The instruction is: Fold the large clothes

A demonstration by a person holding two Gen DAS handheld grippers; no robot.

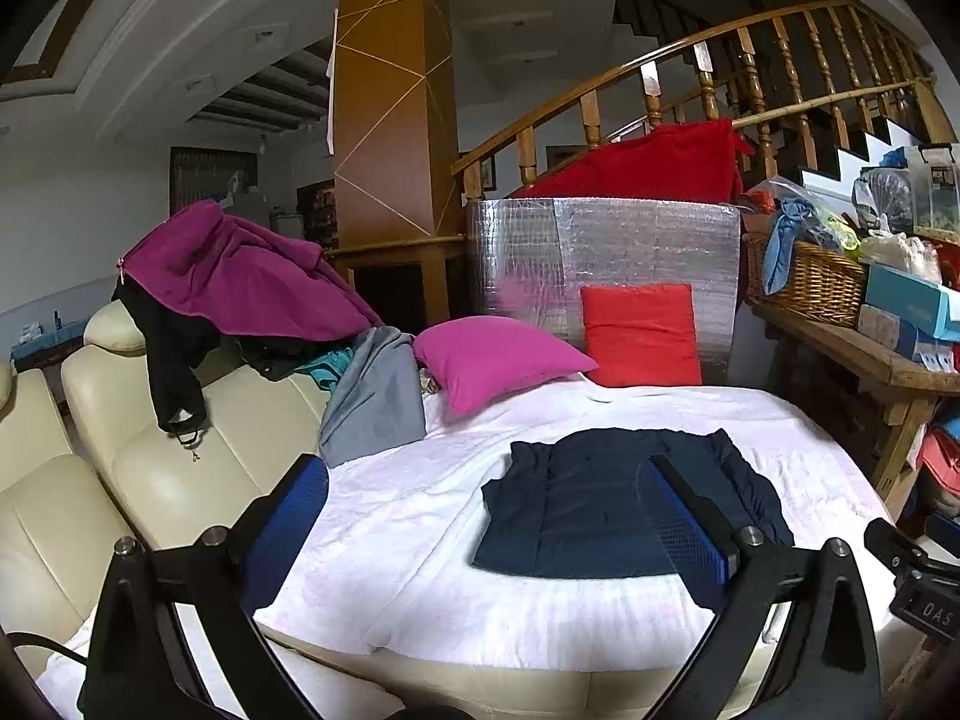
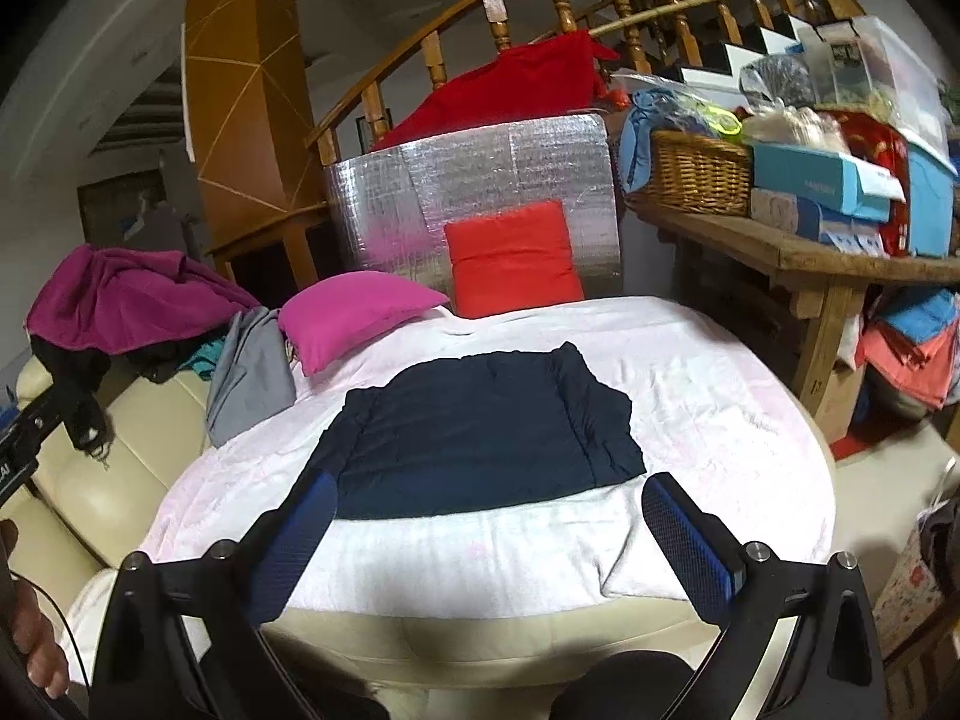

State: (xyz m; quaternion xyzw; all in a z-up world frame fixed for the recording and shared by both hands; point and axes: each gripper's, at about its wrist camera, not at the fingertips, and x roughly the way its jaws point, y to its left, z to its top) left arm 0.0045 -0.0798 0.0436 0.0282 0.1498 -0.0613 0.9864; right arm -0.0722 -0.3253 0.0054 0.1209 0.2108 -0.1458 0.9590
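Note:
A dark navy garment lies folded into a flat rectangle on the white sheet over the cream sofa; it also shows in the right wrist view. My left gripper is open and empty, held above the sheet just left of the garment's near edge. My right gripper is open and empty, hovering over the sheet just in front of the garment's near edge. Both sets of blue-padded fingers are spread wide.
A pile of clothes, magenta, black and grey, drapes the sofa back at left. A pink pillow and red cushion sit at the far end before a silver panel. A cluttered wooden bench with a wicker basket stands right.

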